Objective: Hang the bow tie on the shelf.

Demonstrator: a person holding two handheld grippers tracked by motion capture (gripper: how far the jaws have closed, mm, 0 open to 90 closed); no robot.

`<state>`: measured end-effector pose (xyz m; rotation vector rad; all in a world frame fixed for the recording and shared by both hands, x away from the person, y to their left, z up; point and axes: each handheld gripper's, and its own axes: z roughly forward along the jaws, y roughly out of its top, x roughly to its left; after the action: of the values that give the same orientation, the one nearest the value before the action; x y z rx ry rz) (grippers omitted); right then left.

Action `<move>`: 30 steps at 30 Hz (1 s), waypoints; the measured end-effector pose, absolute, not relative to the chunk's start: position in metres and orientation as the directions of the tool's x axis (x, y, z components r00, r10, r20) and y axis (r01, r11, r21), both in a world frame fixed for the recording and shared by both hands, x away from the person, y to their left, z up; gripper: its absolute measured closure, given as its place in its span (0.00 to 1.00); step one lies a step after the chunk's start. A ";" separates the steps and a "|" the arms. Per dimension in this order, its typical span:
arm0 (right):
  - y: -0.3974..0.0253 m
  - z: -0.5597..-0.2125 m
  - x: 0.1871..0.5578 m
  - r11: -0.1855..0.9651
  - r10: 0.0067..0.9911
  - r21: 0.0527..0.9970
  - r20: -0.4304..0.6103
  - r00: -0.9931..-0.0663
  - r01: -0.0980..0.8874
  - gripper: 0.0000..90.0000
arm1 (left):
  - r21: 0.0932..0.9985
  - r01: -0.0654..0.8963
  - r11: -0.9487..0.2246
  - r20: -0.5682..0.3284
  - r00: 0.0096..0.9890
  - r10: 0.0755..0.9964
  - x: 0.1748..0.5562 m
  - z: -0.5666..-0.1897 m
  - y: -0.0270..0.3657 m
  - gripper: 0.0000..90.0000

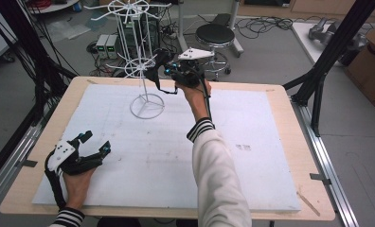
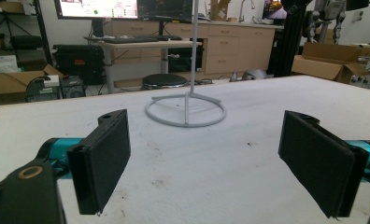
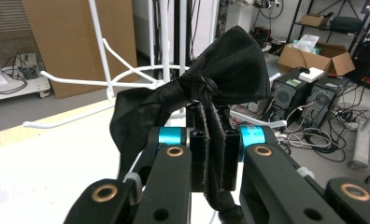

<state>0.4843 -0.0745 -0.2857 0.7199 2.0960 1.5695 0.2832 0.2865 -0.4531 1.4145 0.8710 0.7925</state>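
A white wire display rack (image 1: 143, 56) stands at the back of the white mat on a ring base (image 1: 147, 106). Raised beside the rack's lower arms, my right gripper (image 1: 169, 71) is shut on a black fabric bow (image 1: 156, 72). Seen from the right gripper view, the bow (image 3: 230, 65) bunches up above the closed jaws of that gripper (image 3: 211, 154), with the rack's arms (image 3: 103, 79) just behind it. My left gripper (image 1: 93, 144) rests open at the mat's front left. From the left gripper view, the left gripper (image 2: 206, 163) holds nothing and faces the ring base (image 2: 185, 112).
The white mat (image 1: 252, 156) covers most of the wooden table (image 1: 290, 99). Behind the table are a black stool (image 1: 215, 35), computer boxes (image 1: 107, 45) and cables on the floor. A black frame strut (image 1: 327, 52) and a cardboard box (image 1: 372, 61) stand at the right.
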 end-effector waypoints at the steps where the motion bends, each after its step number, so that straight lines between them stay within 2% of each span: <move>1: -0.075 -0.287 0.486 0.224 0.630 0.963 -0.022 -0.776 0.153 0.96 | 0.999 0.045 0.016 -0.036 0.481 0.876 0.283 -0.453 0.287 0.19; 13: -0.073 -0.287 0.495 0.203 0.635 0.965 0.002 -0.773 0.169 0.92 | 0.999 0.047 0.024 -0.044 0.479 0.877 0.283 -0.453 0.287 0.19; 25: -0.076 -0.287 0.495 0.176 0.635 0.965 0.041 -0.771 0.196 0.80 | 0.999 0.048 0.020 -0.041 0.479 0.877 0.283 -0.453 0.287 0.19; 28: -0.076 -0.285 0.493 0.158 0.634 0.966 0.060 -0.771 0.205 0.74 | 0.999 0.046 0.023 -0.043 0.479 0.877 0.283 -0.453 0.287 0.19; 30: -0.076 -0.283 0.490 0.160 0.636 0.965 0.061 -0.770 0.209 0.65 | 0.999 0.040 0.022 -0.038 0.478 0.878 0.283 -0.453 0.287 0.19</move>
<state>0.4897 -0.0764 -0.2832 0.8055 2.0851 1.6402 0.2826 0.2867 -0.4533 1.4065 0.8716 0.7967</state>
